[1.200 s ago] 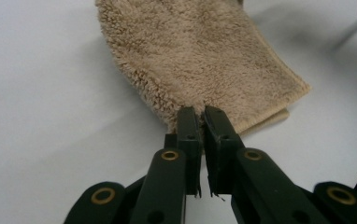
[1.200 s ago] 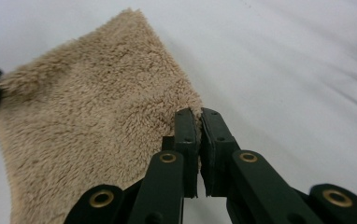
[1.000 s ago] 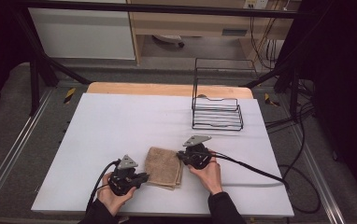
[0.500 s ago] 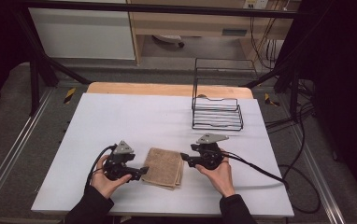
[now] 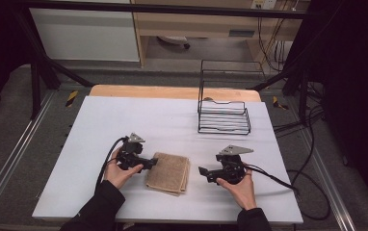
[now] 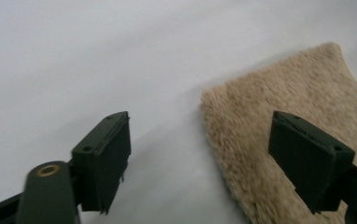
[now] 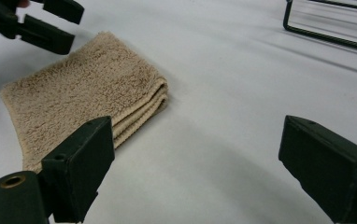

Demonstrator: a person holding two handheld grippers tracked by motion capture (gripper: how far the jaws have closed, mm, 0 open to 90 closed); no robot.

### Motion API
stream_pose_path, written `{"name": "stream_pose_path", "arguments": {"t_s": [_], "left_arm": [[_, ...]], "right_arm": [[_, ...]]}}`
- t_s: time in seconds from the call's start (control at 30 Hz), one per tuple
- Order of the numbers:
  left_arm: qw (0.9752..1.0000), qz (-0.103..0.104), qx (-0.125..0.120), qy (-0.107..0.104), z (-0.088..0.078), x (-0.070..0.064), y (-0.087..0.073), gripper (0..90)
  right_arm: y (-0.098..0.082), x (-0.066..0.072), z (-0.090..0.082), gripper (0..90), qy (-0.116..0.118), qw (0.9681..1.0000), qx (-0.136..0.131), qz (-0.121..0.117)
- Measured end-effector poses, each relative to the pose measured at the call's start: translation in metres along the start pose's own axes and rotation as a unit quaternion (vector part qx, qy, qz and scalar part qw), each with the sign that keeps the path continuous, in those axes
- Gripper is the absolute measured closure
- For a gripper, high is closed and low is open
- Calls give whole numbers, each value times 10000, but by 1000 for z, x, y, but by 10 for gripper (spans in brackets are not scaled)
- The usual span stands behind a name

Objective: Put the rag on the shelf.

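A folded tan towel (image 5: pixel 168 172) lies flat on the white table (image 5: pixel 172 120), near the front. My left gripper (image 5: pixel 152 163) is at the towel's left edge. Its jaws have just been opening and stand wide, and they hold nothing. In the left gripper view, one jaw of the left gripper (image 6: pixel 204 158) hovers over the towel (image 6: pixel 284 88) and the other over bare table. My right gripper (image 5: pixel 203 171) is a short way right of the towel and apart from it. Its jaws have just been opening. In the right gripper view, the right gripper (image 7: pixel 204 172) has only table between its jaws, and the towel (image 7: pixel 83 88) lies ahead.
A black wire rack (image 5: pixel 223 115) stands at the back right of the table, and the right gripper view catches its base (image 7: pixel 331 28). That view also has the left gripper (image 7: pixel 41 23) at top left. Cables trail from both grippers.
Both grippers were shut at the towel's edges. They have since opened and drawn apart, the left one leftward and the right one rightward. The towel stays folded on the table.
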State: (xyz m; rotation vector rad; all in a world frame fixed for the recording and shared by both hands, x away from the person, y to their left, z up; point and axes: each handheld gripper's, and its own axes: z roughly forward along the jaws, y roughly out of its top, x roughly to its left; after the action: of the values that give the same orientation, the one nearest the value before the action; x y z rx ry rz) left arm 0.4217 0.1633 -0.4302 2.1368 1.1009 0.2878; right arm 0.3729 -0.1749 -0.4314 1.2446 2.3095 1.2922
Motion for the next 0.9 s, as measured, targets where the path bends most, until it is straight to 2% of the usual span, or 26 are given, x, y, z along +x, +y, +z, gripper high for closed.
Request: {"name": "stream_pose_path", "arguments": {"t_s": [0.1,0.23,0.37,0.47,0.63,0.7,0.9], "left_arm": [[10000,8,-52,46,6,1,3,315],[9997,-107,-187,-74,12,0,4,487],[9998,-126,-32,-137,17,1,4,585],[9995,-174,57,-242,19,0,3,649],[9992,-224,95,-305,20,-2,1,747],[9993,-175,100,-320,20,-4,1,781],[9992,-162,124,-335,21,-5,0,822]], "right_arm": [[-4,0,0,89,0,10000,-19,37],[-6,0,3,79,14,10000,63,48],[-6,1,3,71,26,9999,92,84],[-5,0,3,69,-8,9999,48,99],[-5,1,2,66,-46,9999,-10,159],[-5,1,3,64,-37,9999,-14,166],[-1,2,8,52,-37,9995,-11,325]]}}
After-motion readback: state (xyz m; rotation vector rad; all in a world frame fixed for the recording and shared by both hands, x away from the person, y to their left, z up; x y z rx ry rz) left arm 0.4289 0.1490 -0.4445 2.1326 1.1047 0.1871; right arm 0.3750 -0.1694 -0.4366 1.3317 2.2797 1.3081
